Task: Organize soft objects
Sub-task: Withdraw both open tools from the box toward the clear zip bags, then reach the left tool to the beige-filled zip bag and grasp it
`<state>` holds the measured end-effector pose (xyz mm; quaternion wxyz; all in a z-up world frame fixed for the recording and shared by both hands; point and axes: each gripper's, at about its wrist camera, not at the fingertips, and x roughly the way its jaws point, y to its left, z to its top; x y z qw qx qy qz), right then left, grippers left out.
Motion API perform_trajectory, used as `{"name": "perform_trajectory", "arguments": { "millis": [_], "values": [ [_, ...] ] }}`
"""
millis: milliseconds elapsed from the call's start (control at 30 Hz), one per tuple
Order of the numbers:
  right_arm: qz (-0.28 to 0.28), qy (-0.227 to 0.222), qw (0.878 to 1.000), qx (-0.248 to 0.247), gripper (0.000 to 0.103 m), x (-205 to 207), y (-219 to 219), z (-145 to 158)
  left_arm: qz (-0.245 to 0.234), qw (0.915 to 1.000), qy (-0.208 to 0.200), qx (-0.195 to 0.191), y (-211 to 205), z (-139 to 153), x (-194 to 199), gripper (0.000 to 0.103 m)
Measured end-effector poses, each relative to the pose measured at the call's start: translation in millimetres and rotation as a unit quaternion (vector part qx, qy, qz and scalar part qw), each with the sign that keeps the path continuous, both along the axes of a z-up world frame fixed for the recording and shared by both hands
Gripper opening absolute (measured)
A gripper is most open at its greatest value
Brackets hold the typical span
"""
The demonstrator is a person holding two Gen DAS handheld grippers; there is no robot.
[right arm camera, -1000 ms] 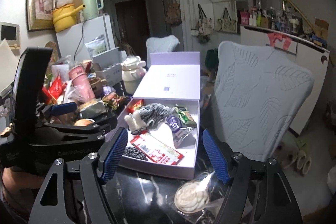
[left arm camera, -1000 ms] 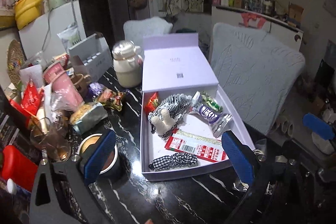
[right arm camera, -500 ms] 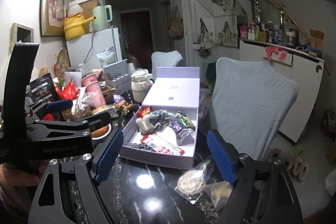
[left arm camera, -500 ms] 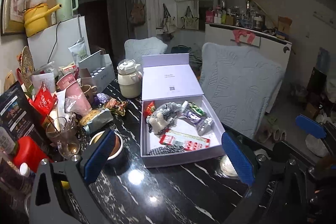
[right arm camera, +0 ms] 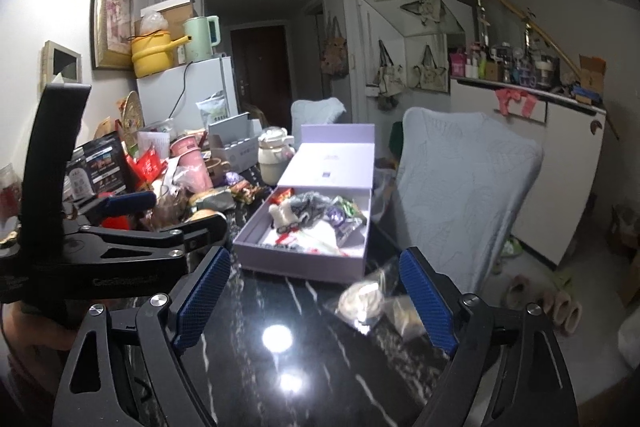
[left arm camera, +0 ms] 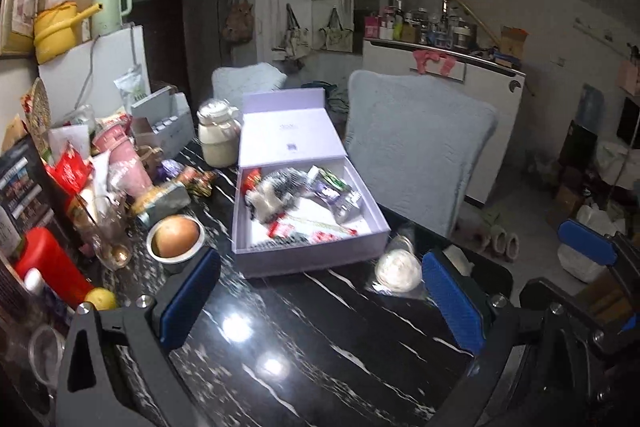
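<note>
the jaws of the right gripper (right arm camera: pixel 316 297) are opening wide and nothing is held between them; the left gripper (left arm camera: pixel 320 301) is also spread wide and empty. a bagged white soft object (right arm camera: pixel 362 301) is left near the right edge of the tabletop (right arm camera: pixel 280 367), just before the open lilac box (left arm camera: pixel 304 259), probably to be sorted into it next.

The table (left arm camera: pixel 320 339) is glossy black stone with white veins, mirroring the lamps; the lilac box (left arm camera: pixel 308 255) near its far edge looks like matt card; the chair cover (left arm camera: pixel 416 147) is soft quilted cloth; crinkly clear plastic wraps the white puff (right arm camera: pixel 362 301) at the right edge; gripper pads (right arm camera: pixel 426 301) are ribbed blue rubber.
</note>
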<state>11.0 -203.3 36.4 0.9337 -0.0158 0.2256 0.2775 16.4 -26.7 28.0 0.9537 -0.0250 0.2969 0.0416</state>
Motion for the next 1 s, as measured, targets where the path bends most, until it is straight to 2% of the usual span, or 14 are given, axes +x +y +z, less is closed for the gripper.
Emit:
{"name": "perform_trajectory", "arguments": {
  "millis": [200,567,1000],
  "values": [
    [-0.024,0.023,0.999,-0.013,0.088,-12.4,-18.4,-19.9,-0.017,0.9996,0.019,-0.013,-17.3,-22.7,-6.9,0.102],
    [-0.045,0.092,0.995,-0.006,0.088,-5.0,-47.5,-70.7,-0.043,0.996,0.071,-0.034,-40.0,-67.7,2.6,0.102],
    [-0.08,0.151,0.985,0.002,0.088,38.5,-92.0,-118.4,-0.082,0.9914,0.091,-0.046,-75.5,-91.4,49.0,0.102]
  ]
}}
